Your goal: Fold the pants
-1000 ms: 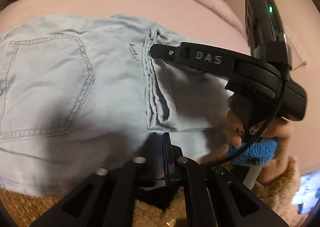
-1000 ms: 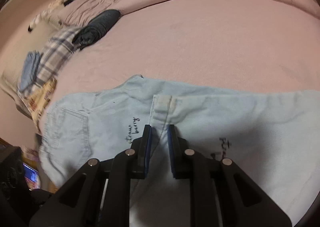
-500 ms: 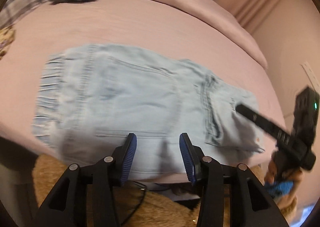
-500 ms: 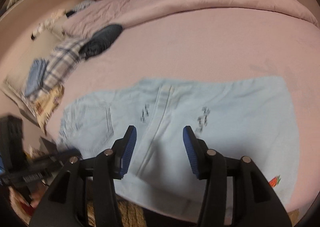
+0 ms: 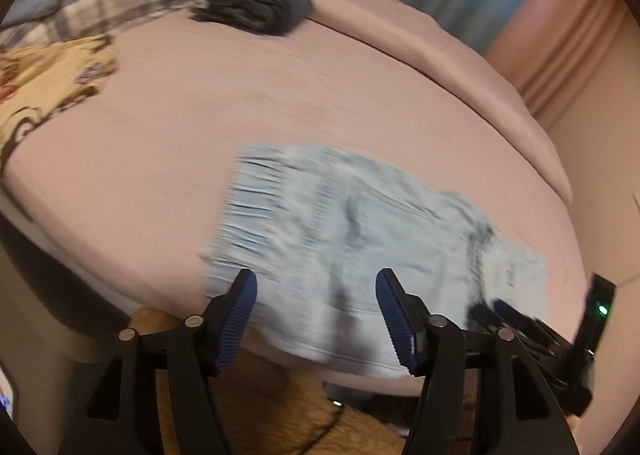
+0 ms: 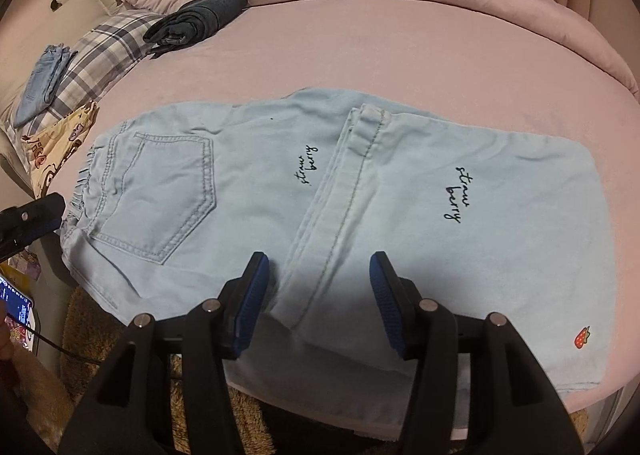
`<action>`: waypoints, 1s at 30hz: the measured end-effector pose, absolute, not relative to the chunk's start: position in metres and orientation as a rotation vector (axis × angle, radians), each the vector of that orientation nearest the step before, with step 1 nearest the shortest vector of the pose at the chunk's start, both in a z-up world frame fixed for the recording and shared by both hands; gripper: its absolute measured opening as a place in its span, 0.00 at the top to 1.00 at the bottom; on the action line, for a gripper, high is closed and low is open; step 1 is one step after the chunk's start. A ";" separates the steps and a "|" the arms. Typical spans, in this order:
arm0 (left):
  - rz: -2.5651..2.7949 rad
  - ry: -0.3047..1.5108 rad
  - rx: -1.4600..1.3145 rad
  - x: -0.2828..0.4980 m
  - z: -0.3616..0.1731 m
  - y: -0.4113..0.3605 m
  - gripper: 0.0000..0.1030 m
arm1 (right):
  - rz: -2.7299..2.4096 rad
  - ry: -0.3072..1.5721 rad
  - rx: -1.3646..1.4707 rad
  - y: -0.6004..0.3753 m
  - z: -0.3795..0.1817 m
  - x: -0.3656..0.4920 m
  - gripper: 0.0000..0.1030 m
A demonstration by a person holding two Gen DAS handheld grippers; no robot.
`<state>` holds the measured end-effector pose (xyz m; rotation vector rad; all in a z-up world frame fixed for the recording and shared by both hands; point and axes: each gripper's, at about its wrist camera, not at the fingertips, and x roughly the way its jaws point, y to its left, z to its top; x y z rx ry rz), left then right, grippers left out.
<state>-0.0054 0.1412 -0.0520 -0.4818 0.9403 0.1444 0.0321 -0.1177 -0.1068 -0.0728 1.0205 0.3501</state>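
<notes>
Pants [image 6: 360, 215] of pale blue denim lay folded across the near edge of the pink bed [image 6: 360, 47], with the waistband toward the left, a back pocket [image 6: 160, 191] facing up, and the leg hem folded back over the middle. We read "straw berry" stitched twice in dark thread, and we saw a small red strawberry [image 6: 582, 337] near the right corner. We held the left gripper [image 5: 316, 315] above the waistband end, its jaws opening with nothing pinched between the blue pads. We held the right gripper [image 6: 318, 297] over the middle seam, its jaws also opening and clear of the cloth. A rolled dark garment [image 6: 200, 21] sat well apart at the far side, beside a plaid pillow [image 6: 104, 51]. The left wrist view was blurred, so we could not make out fine detail on the cloth there
</notes>
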 end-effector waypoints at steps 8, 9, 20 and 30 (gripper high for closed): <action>0.254 0.990 -0.547 0.018 -0.082 0.161 0.39 | 0.338 1.015 -0.097 -0.110 -0.099 0.021 0.50; 0.254 0.998 -0.542 0.020 -0.085 0.163 0.39 | 0.344 1.010 -0.094 -0.109 -0.097 0.021 0.50; 0.102 1.033 -0.590 0.031 -0.105 0.161 0.29 | 0.345 0.970 -0.110 -0.106 -0.086 0.013 0.44; 0.163 0.956 -0.503 0.032 -0.100 0.137 0.57 | 0.369 0.981 -0.110 -0.098 -0.090 0.009 0.43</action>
